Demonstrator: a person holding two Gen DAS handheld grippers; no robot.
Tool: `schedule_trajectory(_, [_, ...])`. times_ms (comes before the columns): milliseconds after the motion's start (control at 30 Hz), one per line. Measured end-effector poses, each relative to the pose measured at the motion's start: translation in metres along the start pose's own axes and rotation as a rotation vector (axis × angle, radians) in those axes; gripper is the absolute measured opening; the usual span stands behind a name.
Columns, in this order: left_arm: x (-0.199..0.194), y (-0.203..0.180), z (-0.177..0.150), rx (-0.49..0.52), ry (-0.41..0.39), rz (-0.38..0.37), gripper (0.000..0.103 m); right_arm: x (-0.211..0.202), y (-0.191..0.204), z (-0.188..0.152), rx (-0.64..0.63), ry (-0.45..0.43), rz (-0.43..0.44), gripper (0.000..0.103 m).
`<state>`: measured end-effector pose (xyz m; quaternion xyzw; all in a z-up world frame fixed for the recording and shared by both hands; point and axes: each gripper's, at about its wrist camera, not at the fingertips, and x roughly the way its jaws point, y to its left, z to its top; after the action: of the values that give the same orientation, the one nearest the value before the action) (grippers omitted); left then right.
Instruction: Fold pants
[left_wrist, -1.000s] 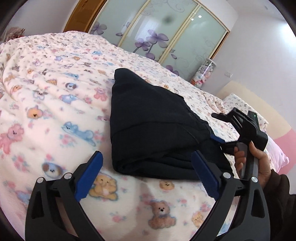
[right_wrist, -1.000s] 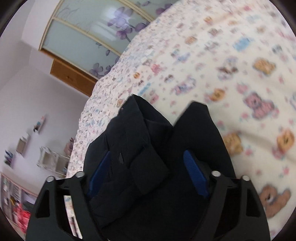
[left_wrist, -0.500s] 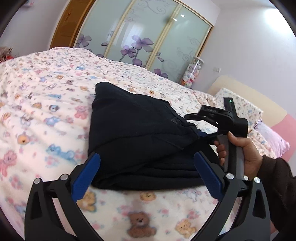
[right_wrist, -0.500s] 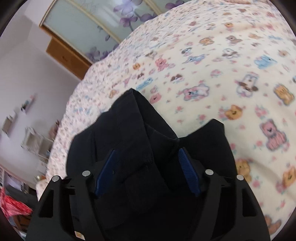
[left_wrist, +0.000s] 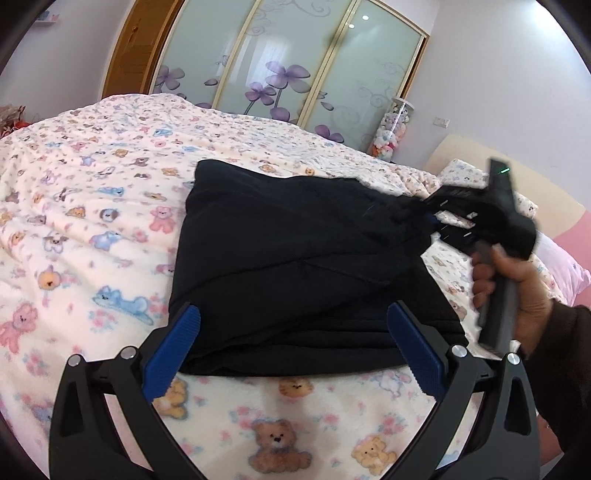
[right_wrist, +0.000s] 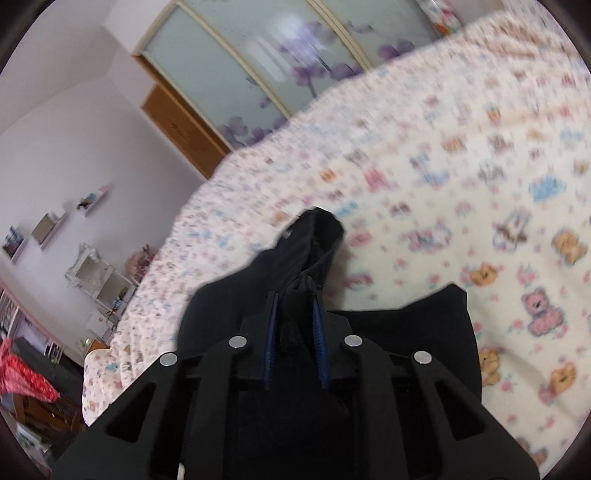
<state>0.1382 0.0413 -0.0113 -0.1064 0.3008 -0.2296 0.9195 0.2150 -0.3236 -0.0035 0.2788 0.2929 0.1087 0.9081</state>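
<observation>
Both tongs were in view, doing different things. On the right, the black two-finger gripper with blue pads (right_wrist: 293, 325) was clenched on a bunched corner of the black, soft fabric pants (left_wrist: 295, 266), its jaws drawn nearly together with a wad of cloth between them. The left black gripper with blue ribbed pads (left_wrist: 293, 350) stood spread wide with nothing between its jaws, hovering at the near edge of the garment.

The pants lay as a partly folded bundle on the cream fleece bedspread printed with teddy bears (left_wrist: 92, 229), their right corner lifted off the bed by the right gripper, which the person's right hand (left_wrist: 513, 291) held by its handle.

The judged risks: the pinch held only a small gathered tuft, so a quick pull could let the cloth slip out and drop the layer short of its mark. With nothing pinning the near edge, dragging the corner across could also slide the whole bundle over the fleece or undo the layers beneath, leaving a crooked fold.
</observation>
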Motion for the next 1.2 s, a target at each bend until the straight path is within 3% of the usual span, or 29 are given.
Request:
schedule_trajectory(133, [-0.005,0.000,-0.003,-0.001,0.002,-0.001,0.101,-0.051,0.014,-0.007,-0.013,-0.113,0.052,0.017])
schedule_trajectory(233, [-0.009,0.002,-0.006,-0.010,-0.003,-0.005,0.101,-0.084,0.004,-0.034,0.012,-0.174,0.017,0.017])
schedule_trajectory(300, [-0.011,0.006,-0.008,-0.025,-0.002,-0.008,0.101,-0.088,-0.020,-0.061,0.061,-0.154,-0.079,0.017])
schedule_trajectory(367, [-0.011,0.008,-0.009,-0.039,0.005,-0.009,0.101,-0.076,-0.051,-0.083,0.133,-0.078,-0.171,0.017])
schedule_trajectory(433, [-0.011,0.009,-0.008,-0.043,0.018,-0.005,0.101,-0.070,-0.076,-0.095,0.210,-0.053,-0.151,0.018])
schedule_trajectory(533, [-0.014,0.006,-0.007,-0.022,0.017,0.010,0.101,-0.070,-0.067,-0.086,0.148,-0.040,-0.173,0.021])
schedule_trajectory(633, [-0.018,0.000,-0.002,0.006,0.006,0.029,0.101,-0.072,-0.056,-0.080,0.065,-0.017,-0.232,0.034])
schedule_trajectory(733, [-0.019,-0.009,0.004,0.043,0.005,0.061,0.101,-0.084,-0.049,-0.078,-0.007,-0.082,-0.304,0.043])
schedule_trajectory(767, [-0.018,-0.016,0.007,0.070,0.011,0.087,0.101,-0.089,-0.045,-0.076,-0.025,-0.109,-0.318,0.052])
schedule_trajectory(800, [-0.017,-0.021,0.009,0.092,0.015,0.105,0.101,-0.094,-0.039,-0.072,-0.056,-0.146,-0.315,0.057])
schedule_trajectory(867, [-0.010,-0.035,0.016,0.145,0.031,0.123,0.101,-0.088,-0.030,-0.066,-0.099,-0.156,-0.260,0.057])
schedule_trajectory(967, [0.005,-0.059,0.028,0.229,0.050,0.128,0.101,-0.073,-0.017,-0.053,-0.107,-0.117,-0.125,0.057])
schedule_trajectory(1033, [0.015,-0.071,0.035,0.259,0.060,0.140,0.101,-0.058,-0.009,-0.047,-0.099,-0.076,-0.079,0.057])
schedule_trajectory(1200, [0.055,-0.085,0.046,0.320,0.114,0.231,0.101,-0.035,0.002,-0.048,-0.121,-0.013,-0.076,0.057])
